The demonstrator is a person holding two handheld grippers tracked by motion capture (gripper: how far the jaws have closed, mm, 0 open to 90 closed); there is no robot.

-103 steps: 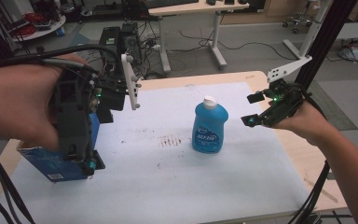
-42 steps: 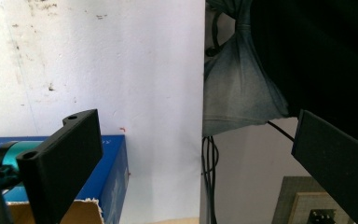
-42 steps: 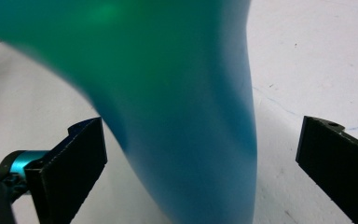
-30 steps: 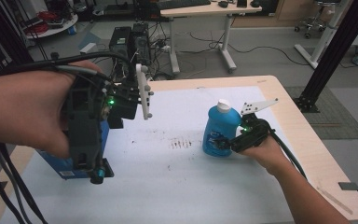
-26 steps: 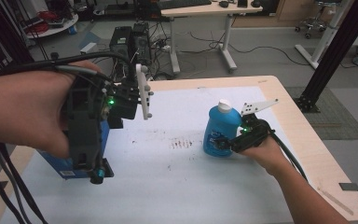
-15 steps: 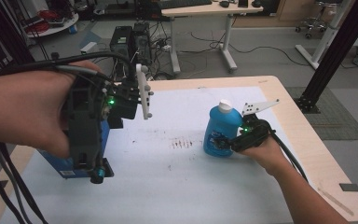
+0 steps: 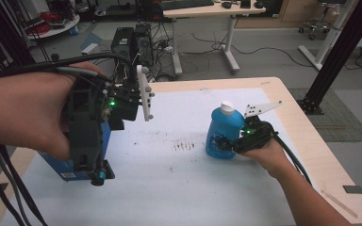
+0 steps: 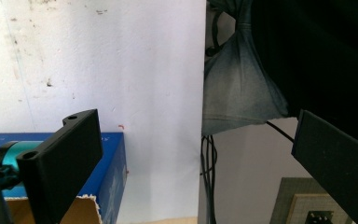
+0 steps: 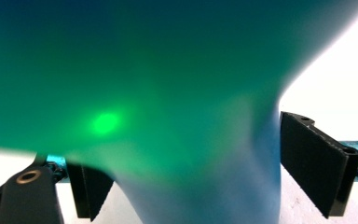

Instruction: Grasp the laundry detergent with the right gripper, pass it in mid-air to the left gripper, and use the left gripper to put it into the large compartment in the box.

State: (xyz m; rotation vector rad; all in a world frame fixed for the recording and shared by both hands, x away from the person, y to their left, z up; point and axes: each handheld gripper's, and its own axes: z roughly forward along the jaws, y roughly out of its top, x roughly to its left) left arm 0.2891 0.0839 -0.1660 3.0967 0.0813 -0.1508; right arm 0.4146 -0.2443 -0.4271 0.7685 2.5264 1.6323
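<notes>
Closing on the bottle [image 7: 222, 133], the right gripper [image 7: 229, 142] has its jaws either side of the lower body; they have just been narrowing, and the right gripper view shows a gap between the right pad and the bottle [image 9: 177, 116], so no firm pinch yet. One bottle, blue with a white cap, upright on the white mat [image 7: 179, 188], right of centre. Left gripper [image 7: 94, 174] hangs raised over the mat's left edge, jaws spread wide, nothing between them. One blue box [image 8: 114, 163] sits under it at the left edge. Two grippers, two hands. Against a second ago: both hands and the bottle sit in the same spots. Further back, the right gripper was off to the bottle's right, apart from it.
</notes>
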